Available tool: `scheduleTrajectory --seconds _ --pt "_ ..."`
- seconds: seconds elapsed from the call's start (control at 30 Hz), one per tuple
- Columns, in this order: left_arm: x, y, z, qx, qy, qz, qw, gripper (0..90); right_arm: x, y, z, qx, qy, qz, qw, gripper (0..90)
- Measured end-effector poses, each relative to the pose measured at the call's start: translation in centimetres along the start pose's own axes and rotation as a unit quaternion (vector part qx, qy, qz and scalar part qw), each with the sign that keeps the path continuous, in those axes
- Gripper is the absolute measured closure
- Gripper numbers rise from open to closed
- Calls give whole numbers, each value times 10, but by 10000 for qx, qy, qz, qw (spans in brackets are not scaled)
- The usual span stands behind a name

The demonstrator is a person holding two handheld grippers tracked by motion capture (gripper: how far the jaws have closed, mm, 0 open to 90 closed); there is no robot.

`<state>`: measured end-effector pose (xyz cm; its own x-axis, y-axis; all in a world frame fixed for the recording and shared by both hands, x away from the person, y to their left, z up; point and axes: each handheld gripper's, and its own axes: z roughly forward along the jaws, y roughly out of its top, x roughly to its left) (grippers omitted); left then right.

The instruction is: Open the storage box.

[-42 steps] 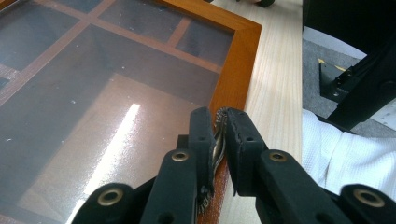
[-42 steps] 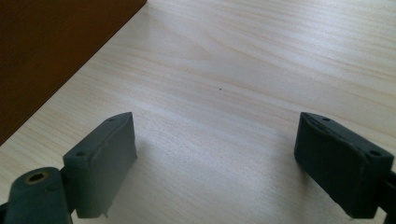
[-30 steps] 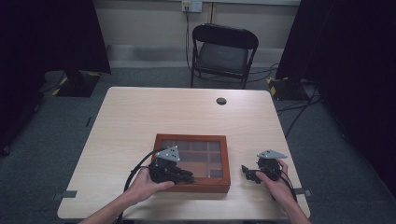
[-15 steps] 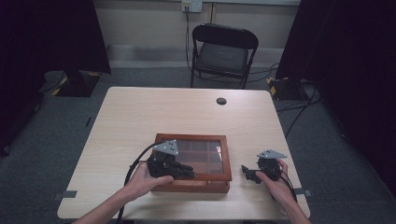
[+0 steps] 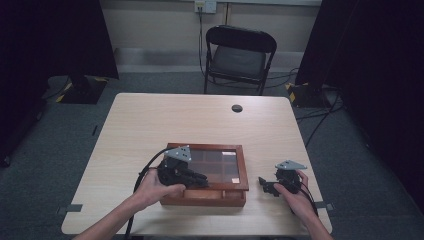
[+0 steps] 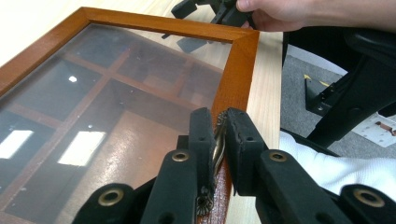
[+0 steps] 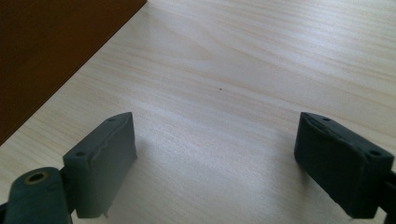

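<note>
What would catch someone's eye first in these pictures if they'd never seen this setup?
The wooden box with a glass lid, at the near middle of the table, stands out first. The left gripper is clamped on a small metal latch at the lid's front edge, while the right gripper rests open on bare tabletop beside the box.

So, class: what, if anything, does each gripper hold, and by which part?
The left gripper pinches the small metal latch on the front edge of the wooden box's glass lid. The right gripper is open, holding nothing.
</note>
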<state>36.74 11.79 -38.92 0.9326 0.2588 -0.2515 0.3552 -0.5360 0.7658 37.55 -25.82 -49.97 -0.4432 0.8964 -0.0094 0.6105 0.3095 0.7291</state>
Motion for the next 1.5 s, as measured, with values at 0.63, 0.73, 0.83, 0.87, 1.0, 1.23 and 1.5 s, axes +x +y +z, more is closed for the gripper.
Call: scheduleTrajectory --seconds 0.63,0.73,0.83,0.87,1.0,1.23,1.5 --pt "2 16 -12 -72 63 -166 9998 808 0 0 0 4 1 0 10000 123" --pt "2 18 -13 -29 94 -165 9998 808 0 0 0 4 1 -1 10000 124" --pt "3 19 -12 55 61 -205 9998 808 0 0 0 6 1 0 10000 124" --pt "2 19 -11 62 70 -210 9997 808 0 0 0 7 1 0 10000 124" --pt "3 20 -11 43 56 -258 9996 808 0 0 0 12 3 0 10000 124" --pt "2 25 -12 179 100 -252 9995 808 0 0 0 18 3 2 10000 123" --pt "4 32 -17 94 140 -246 9996 808 0 1 0 24 -8 -8 10000 123"
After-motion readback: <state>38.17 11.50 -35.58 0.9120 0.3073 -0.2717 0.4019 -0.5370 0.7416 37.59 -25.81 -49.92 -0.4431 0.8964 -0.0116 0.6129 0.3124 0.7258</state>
